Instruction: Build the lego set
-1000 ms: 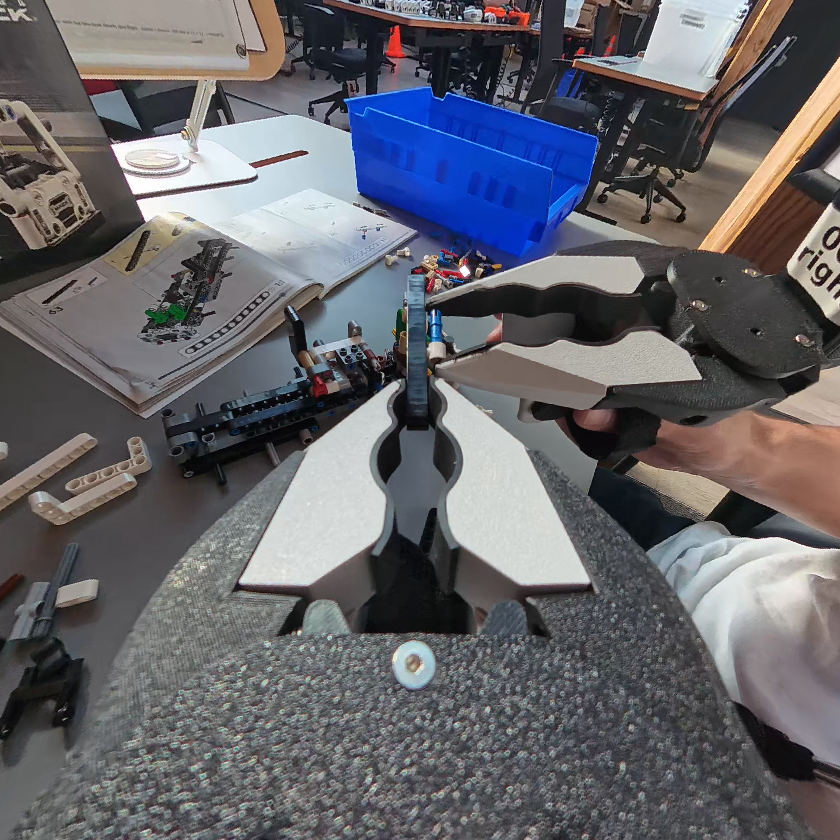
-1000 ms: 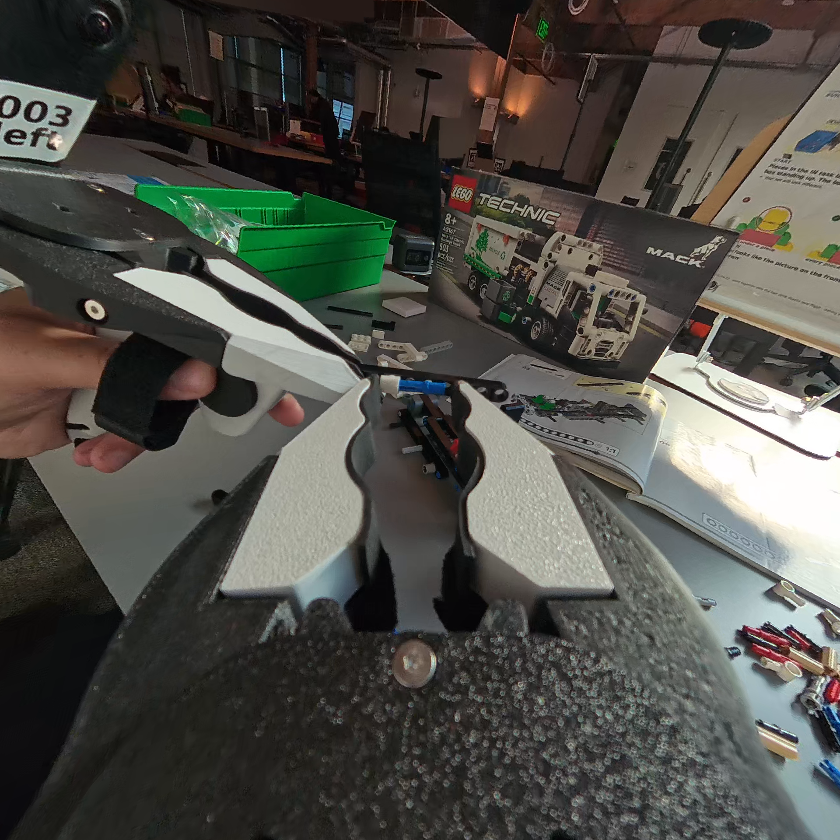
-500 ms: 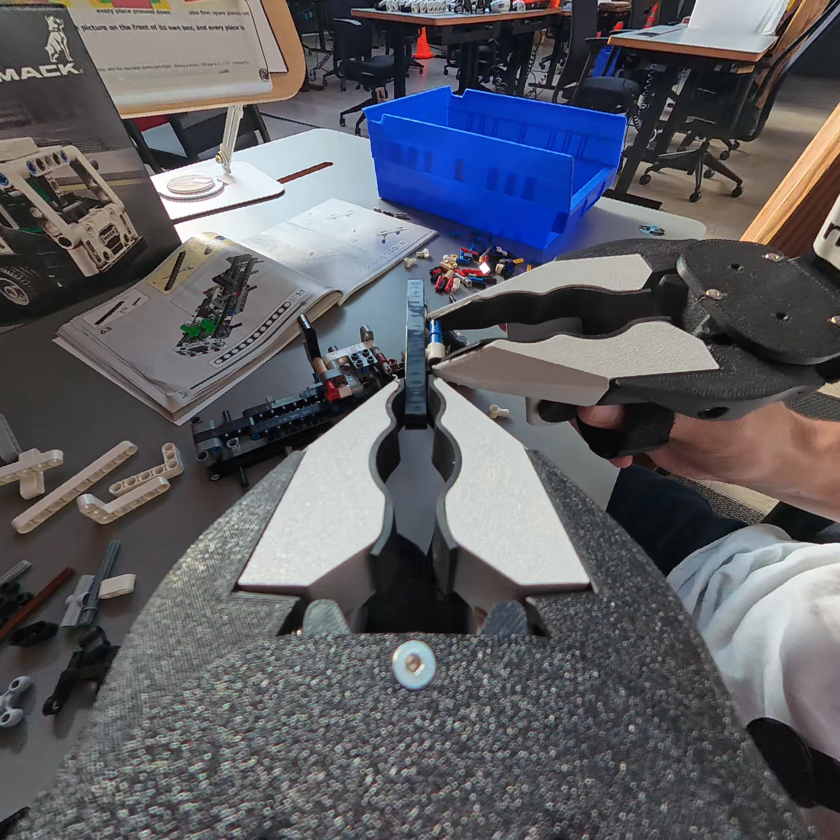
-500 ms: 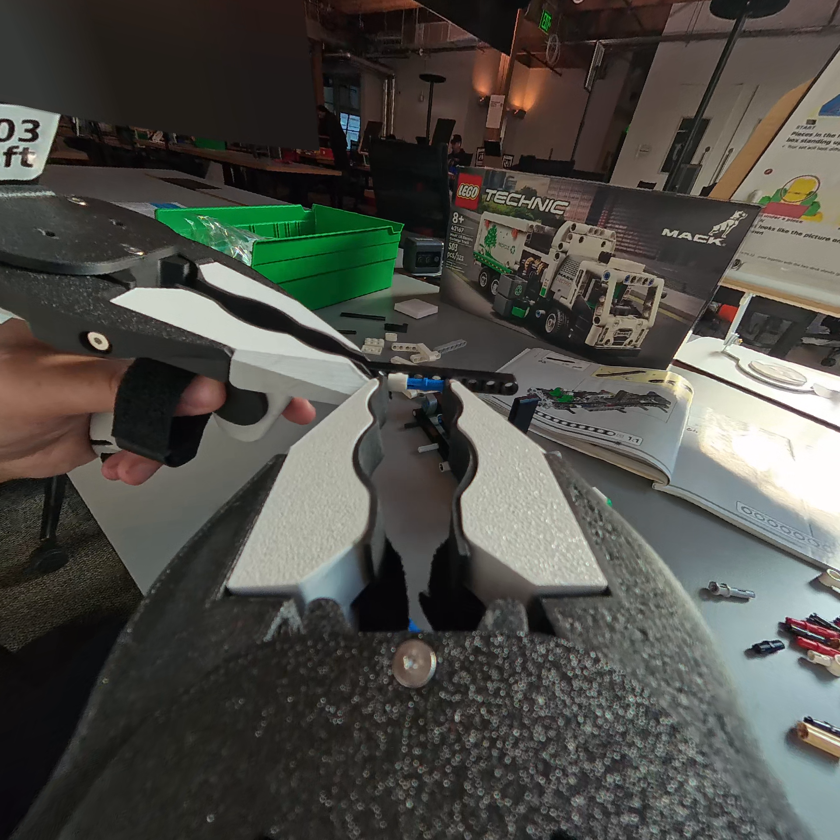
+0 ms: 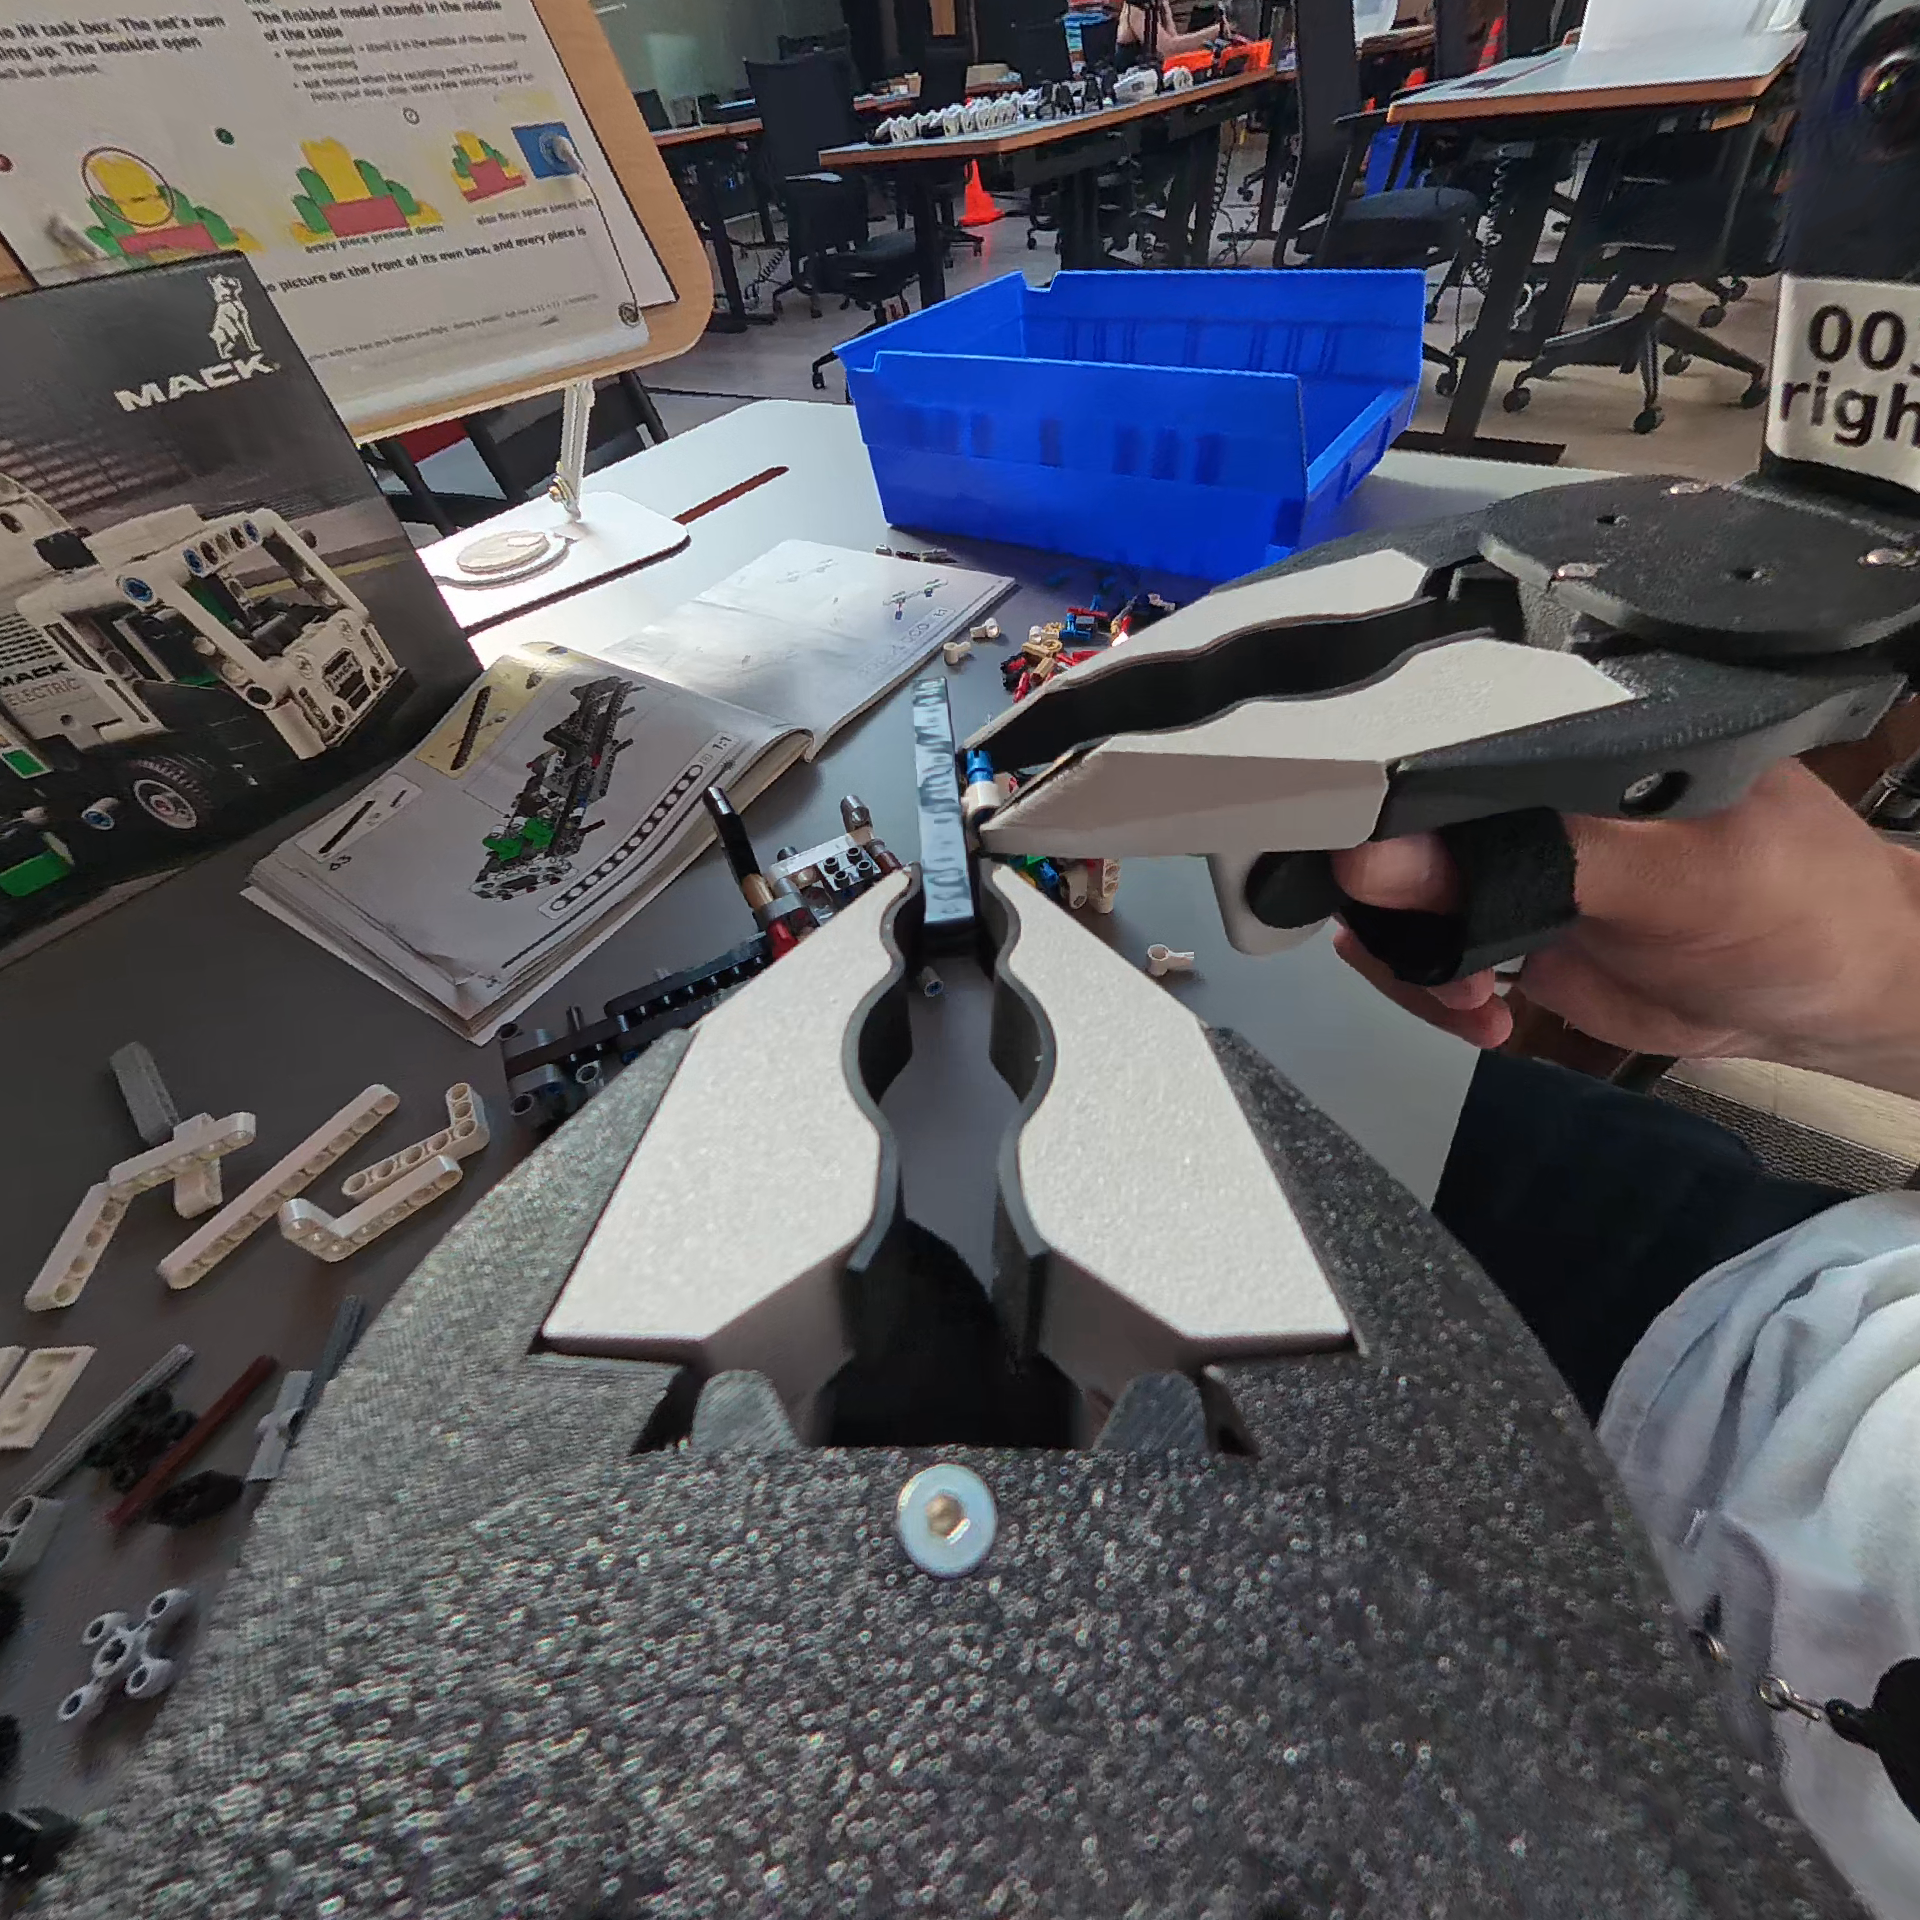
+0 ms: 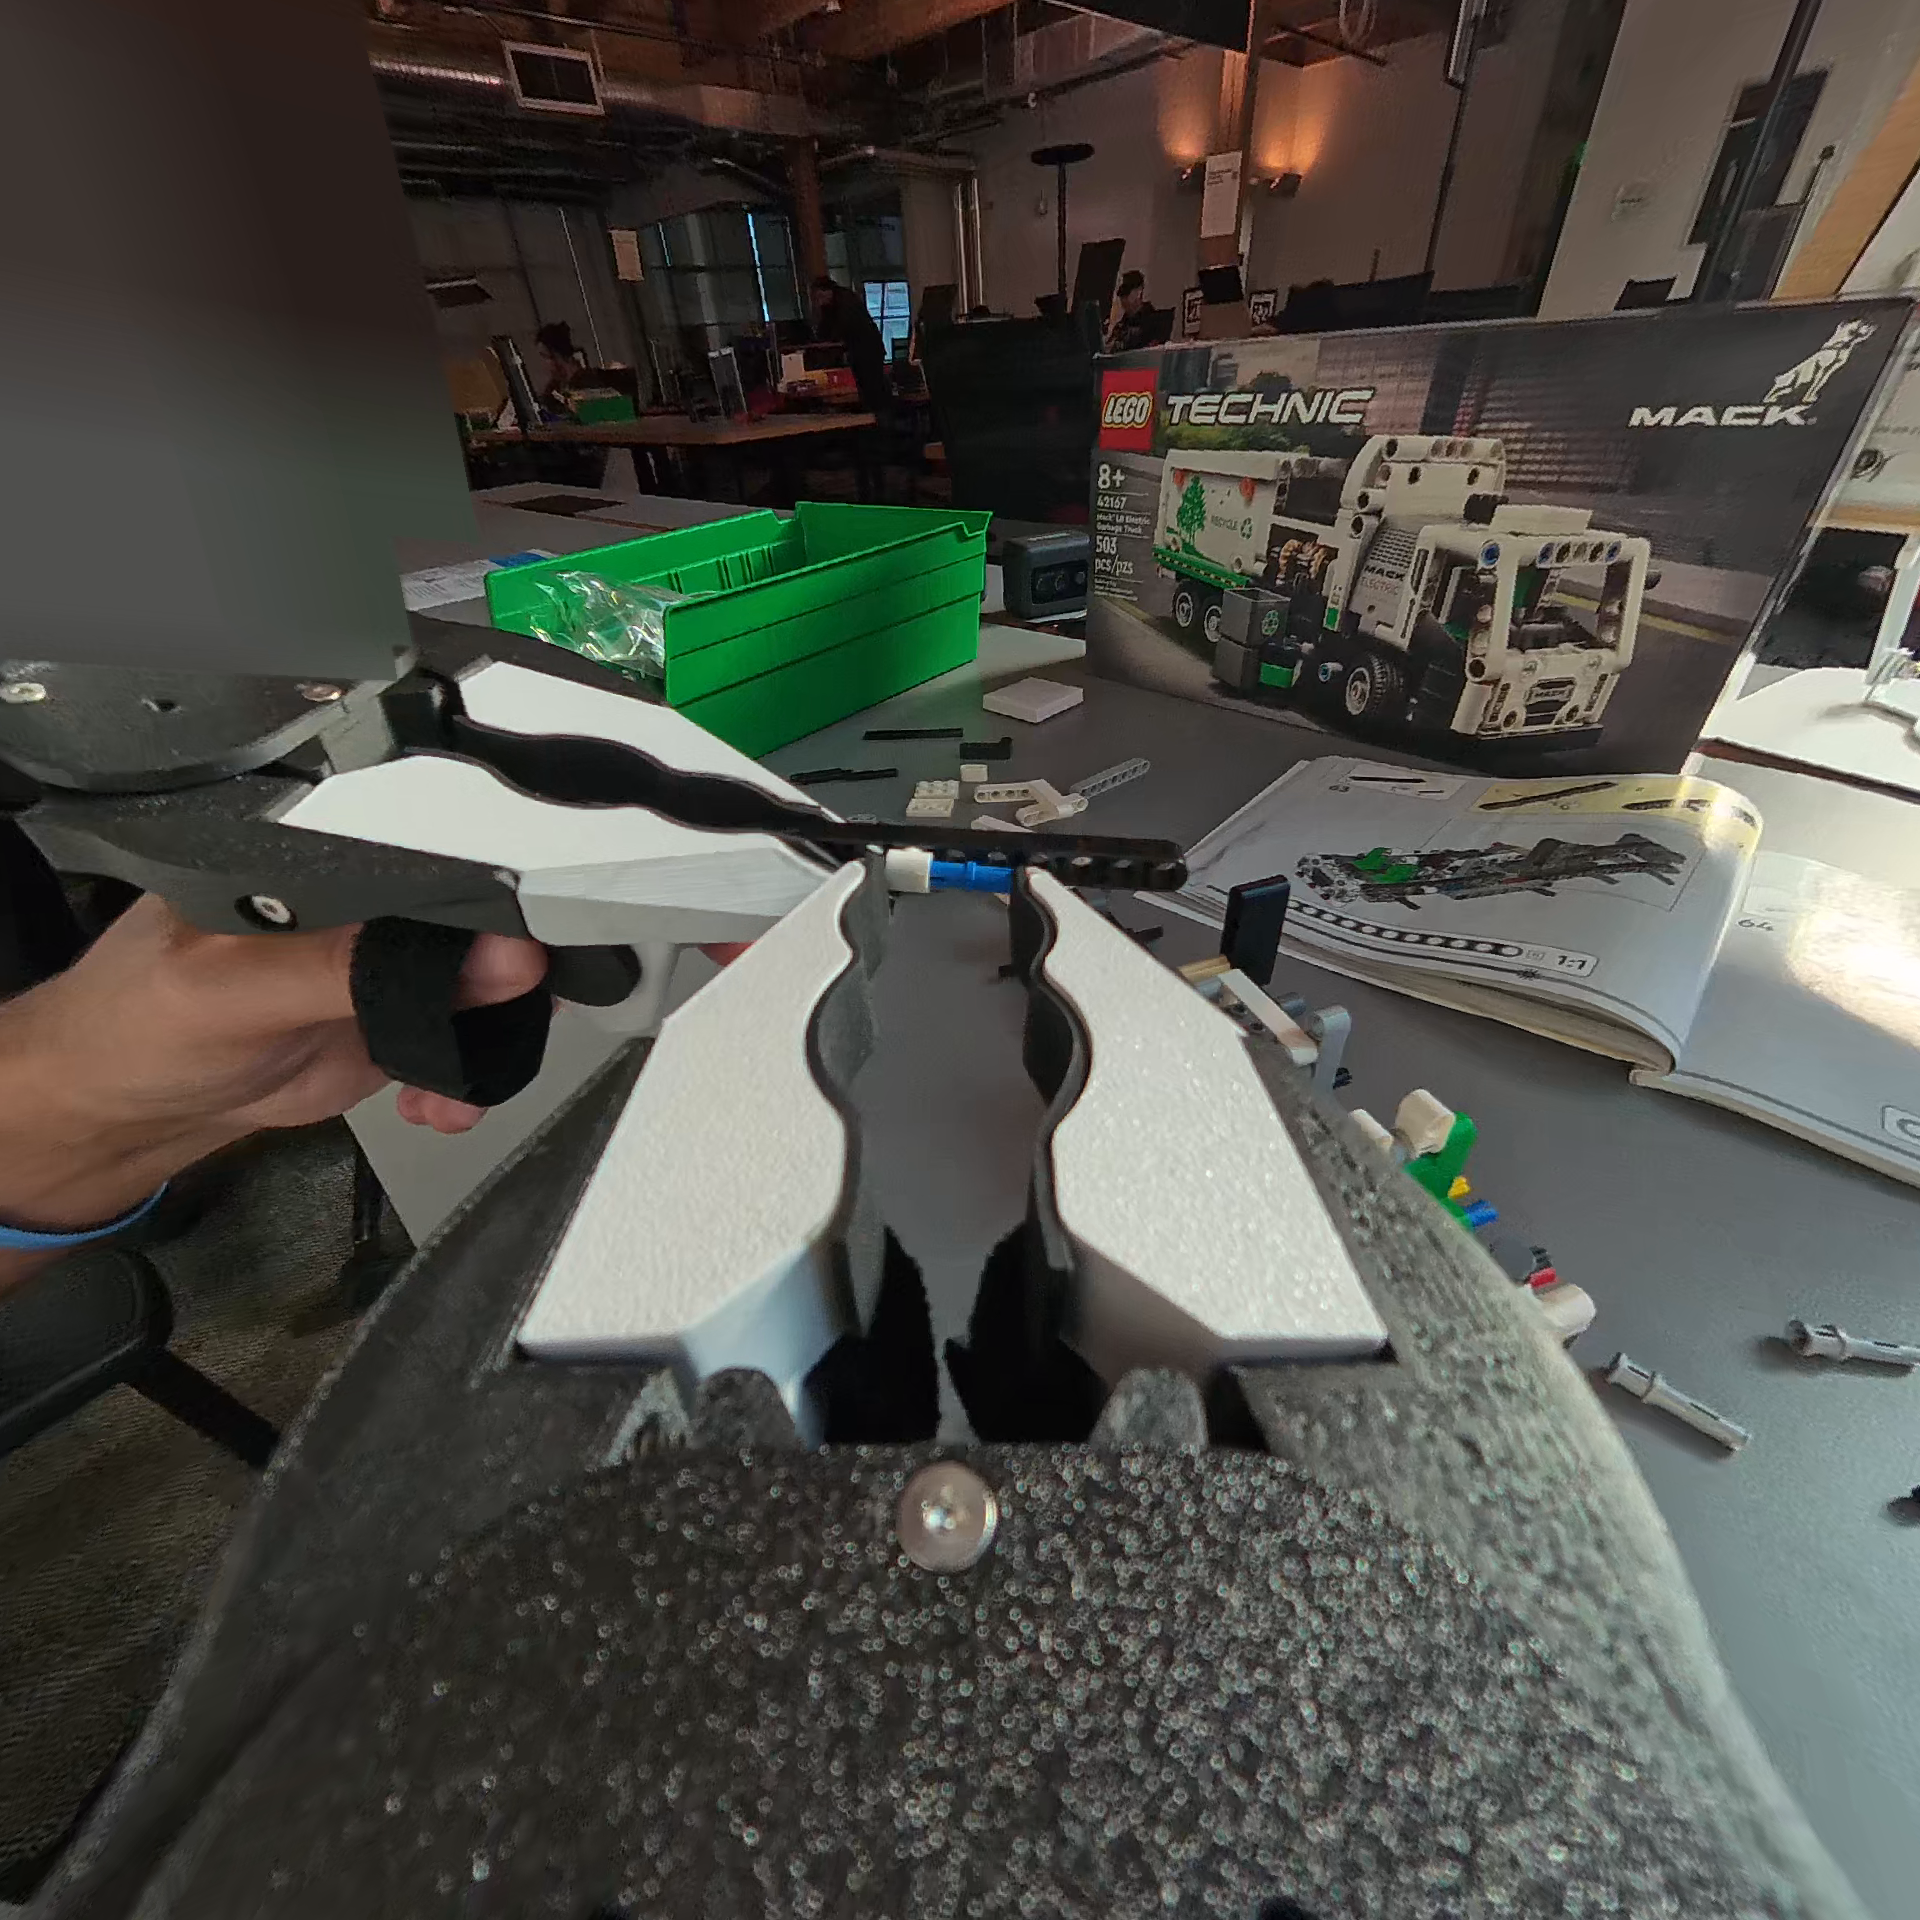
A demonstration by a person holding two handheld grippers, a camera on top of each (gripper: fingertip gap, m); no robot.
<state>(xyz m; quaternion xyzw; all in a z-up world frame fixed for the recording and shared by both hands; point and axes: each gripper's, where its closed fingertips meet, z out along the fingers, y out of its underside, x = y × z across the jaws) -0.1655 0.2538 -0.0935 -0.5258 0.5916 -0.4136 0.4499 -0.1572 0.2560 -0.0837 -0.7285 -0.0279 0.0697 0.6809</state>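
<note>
My left gripper (image 5: 948,902) is shut on a long black beam (image 5: 940,790) and holds it upright above the table. My right gripper (image 6: 943,883) comes in from the right in the left wrist view (image 5: 977,795). It is shut on a blue pin with a white end (image 6: 951,871), and the pin touches the side of the beam (image 6: 1091,864). The left gripper shows at the left of the right wrist view (image 6: 821,847). The partly built dark chassis (image 5: 665,1013) lies on the table below the grippers; it also shows in the right wrist view (image 6: 1278,1018).
An open instruction booklet (image 5: 582,790) and the set's box (image 5: 156,582) lie at the left. A blue bin (image 5: 1132,416) stands at the back, a green bin (image 6: 790,623) across the table. Loose white beams (image 5: 281,1174) and small pins (image 5: 1070,644) are scattered about. Only a small space, under 4 cm, lies between the two pairs of fingers.
Both grippers have risen together, away from the chassis on the table. The right jaws have closed a little on the pin. The pin stays against the beam.
</note>
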